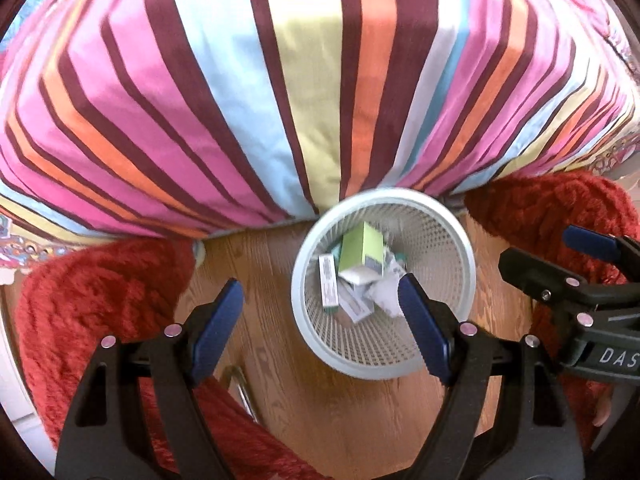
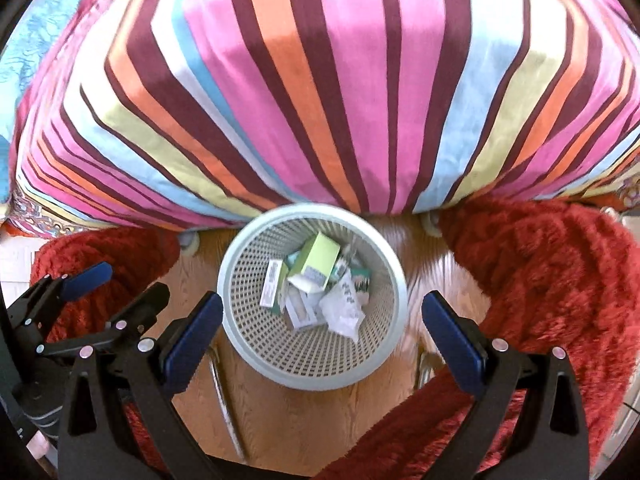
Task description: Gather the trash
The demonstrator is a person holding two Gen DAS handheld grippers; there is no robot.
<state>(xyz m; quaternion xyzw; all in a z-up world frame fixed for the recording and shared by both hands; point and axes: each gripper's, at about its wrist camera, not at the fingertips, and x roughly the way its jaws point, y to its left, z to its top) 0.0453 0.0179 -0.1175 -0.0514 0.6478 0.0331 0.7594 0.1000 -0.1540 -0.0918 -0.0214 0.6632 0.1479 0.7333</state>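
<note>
A white mesh wastebasket (image 1: 436, 248) (image 2: 248, 280) stands on the wood floor below both grippers. Inside lie a green box (image 1: 360, 250) (image 2: 318, 258), white cartons (image 1: 329, 284) (image 2: 270, 284) and crumpled white paper (image 2: 342, 308). My left gripper (image 1: 320, 304) is open and empty, above the floor at the basket's left side. My right gripper (image 2: 322, 324) is open and empty, straddling the basket from above. The right gripper also shows at the right of the left wrist view (image 1: 560, 260), and the left gripper at the left of the right wrist view (image 2: 120, 280).
A bed with a striped multicolour cover (image 1: 280, 80) (image 2: 320, 80) fills the upper half, its edge just beyond the basket. A red fluffy rug or throw (image 1: 100, 300) (image 2: 540, 280) lies on both sides. A metal chair leg (image 2: 224, 400) shows on the wood floor (image 1: 320, 420).
</note>
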